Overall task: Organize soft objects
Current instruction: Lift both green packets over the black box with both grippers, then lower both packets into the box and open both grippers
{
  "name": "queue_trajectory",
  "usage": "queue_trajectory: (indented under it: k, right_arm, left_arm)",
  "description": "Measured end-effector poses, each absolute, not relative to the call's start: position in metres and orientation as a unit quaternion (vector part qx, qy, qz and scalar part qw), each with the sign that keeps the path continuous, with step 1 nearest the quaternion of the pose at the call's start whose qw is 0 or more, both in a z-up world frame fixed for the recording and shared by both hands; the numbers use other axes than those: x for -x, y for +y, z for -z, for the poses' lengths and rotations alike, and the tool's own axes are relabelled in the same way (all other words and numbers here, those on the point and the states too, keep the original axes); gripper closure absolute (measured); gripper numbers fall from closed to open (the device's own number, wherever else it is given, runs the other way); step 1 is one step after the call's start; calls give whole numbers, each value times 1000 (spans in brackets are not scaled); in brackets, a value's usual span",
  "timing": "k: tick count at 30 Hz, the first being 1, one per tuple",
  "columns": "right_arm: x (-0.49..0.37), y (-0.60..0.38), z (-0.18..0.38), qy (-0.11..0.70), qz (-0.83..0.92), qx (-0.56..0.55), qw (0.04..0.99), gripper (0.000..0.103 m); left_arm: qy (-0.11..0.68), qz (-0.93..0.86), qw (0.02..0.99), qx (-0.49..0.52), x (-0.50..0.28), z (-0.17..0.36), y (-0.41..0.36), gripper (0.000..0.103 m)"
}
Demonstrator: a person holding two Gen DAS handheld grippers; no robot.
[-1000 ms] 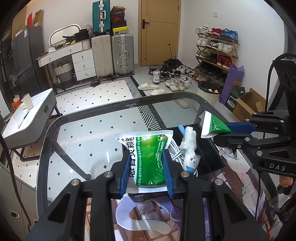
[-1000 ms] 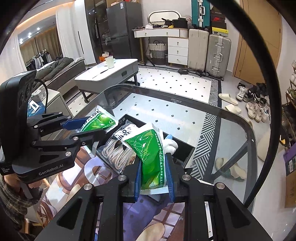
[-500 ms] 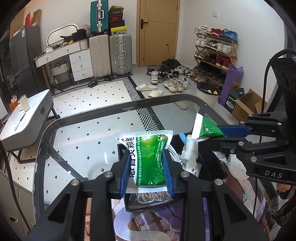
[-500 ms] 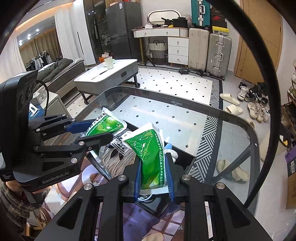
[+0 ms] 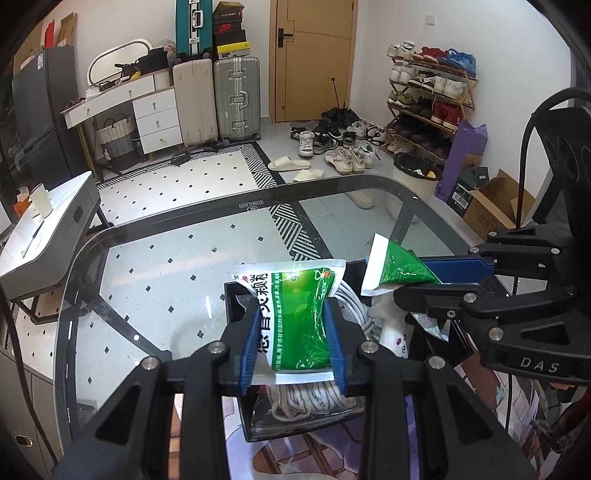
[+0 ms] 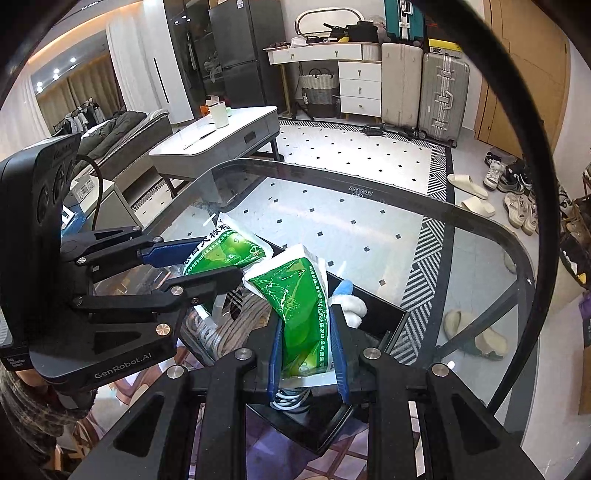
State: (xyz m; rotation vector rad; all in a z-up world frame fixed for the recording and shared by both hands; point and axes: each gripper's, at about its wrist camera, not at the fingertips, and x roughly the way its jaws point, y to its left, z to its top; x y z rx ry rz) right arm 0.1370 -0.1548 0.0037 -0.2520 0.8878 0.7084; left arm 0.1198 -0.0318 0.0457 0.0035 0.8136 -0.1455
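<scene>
Left gripper and right gripper each clamp a green pouch above the black bin, positioned for release.

Black bin crowded with coiled cords and plush toy; bare glass tabletop all around

pouch in left gripper: green with white borders, dark lettering. pouch in right gripper: green, white edges. gripper pads: blue on black frames. tray: black. cord bundle: off-white. plush toy: white with blue tip. floor rug: white, black diamonds, striped border. suitcase: teal.
</scene>
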Motion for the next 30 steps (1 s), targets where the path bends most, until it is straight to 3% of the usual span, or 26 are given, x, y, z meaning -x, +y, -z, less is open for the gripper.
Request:
queue_trajectory:
  k: [30]
  right_arm:
    - [-156,-137,33,443,-331,124,824,80]
  left_arm:
    - [428,80,900,11,-132,-12,-33,72]
